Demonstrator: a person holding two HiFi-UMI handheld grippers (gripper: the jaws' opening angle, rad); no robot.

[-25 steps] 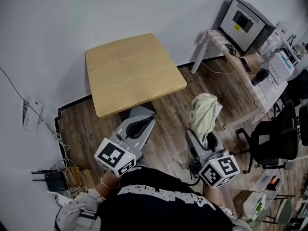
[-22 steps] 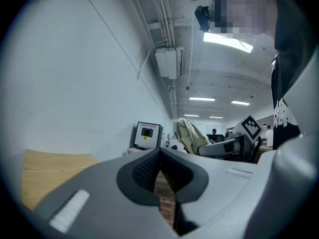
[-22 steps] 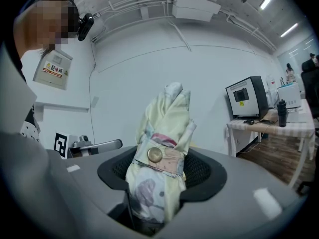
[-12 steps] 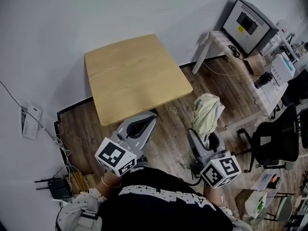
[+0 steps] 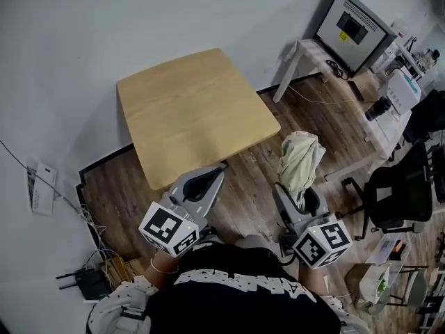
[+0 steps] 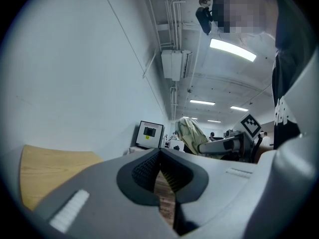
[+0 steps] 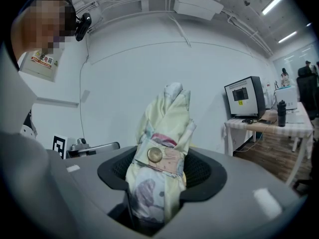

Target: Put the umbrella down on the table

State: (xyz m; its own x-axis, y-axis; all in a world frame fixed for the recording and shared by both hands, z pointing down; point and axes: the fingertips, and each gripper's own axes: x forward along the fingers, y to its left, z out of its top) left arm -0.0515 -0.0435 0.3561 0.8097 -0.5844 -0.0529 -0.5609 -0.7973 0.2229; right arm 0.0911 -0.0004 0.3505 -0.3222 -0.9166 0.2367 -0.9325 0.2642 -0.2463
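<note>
A folded pale yellow umbrella (image 7: pixel 162 133), tied with a strap and a brass snap, stands upright between the jaws of my right gripper (image 7: pixel 160 171), which is shut on its lower part. In the head view the umbrella (image 5: pixel 299 157) sticks up above the wooden floor, to the right of the light wooden table (image 5: pixel 195 110). The right gripper (image 5: pixel 290 199) is short of the table's near right corner. My left gripper (image 5: pixel 220 168) is shut and holds nothing, its tips at the table's near edge. Its pads (image 6: pixel 149 168) meet at the tip in the left gripper view.
A white desk (image 5: pixel 313 54) with a monitor (image 5: pixel 350 25) stands at the back right, with more desks and a black office chair (image 5: pixel 398 195) beyond. A router and cables (image 5: pixel 87 282) lie on the floor by the white wall at left.
Both grippers have come forward toward the table, the right one carrying the umbrella. The left gripper's tips now reach the table's near edge.
</note>
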